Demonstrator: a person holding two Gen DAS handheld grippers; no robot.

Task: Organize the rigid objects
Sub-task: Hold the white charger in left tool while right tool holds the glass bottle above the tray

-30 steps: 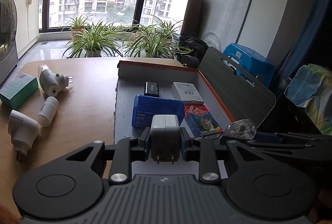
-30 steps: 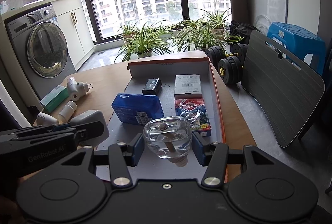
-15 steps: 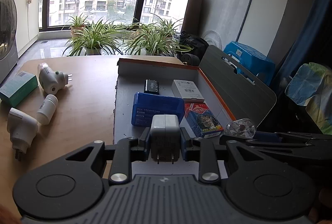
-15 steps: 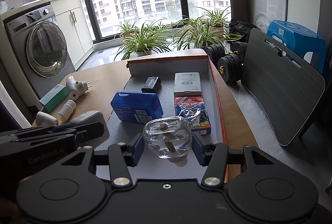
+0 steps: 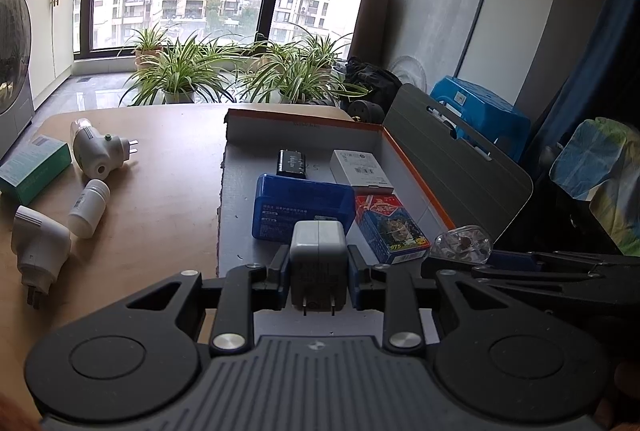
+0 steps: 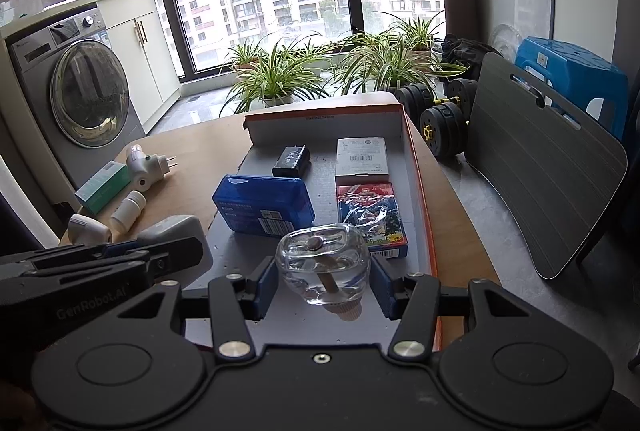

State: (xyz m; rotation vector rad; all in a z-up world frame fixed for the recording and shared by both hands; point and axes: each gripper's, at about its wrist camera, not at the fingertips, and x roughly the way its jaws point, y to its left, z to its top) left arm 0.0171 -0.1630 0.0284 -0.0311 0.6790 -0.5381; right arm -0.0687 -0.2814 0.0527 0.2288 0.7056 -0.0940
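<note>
Nothing's shifted since earlier: white charger (image 5: 318,255) is kept clamped in left gripper (image 5: 319,277), glass bottle (image 6: 322,263) squeezed in right gripper (image 6: 323,285), both held over the box tray (image 6: 420,191).

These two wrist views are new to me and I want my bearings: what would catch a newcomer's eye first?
Each gripper holds something over the near end of the grey tray: the left gripper clamps a white plug adapter, the right gripper a clear glass bottle. In the tray, the blue case stands out beside a red and blue card pack. Loose white plugs lie on the wooden table left of the tray.
</note>
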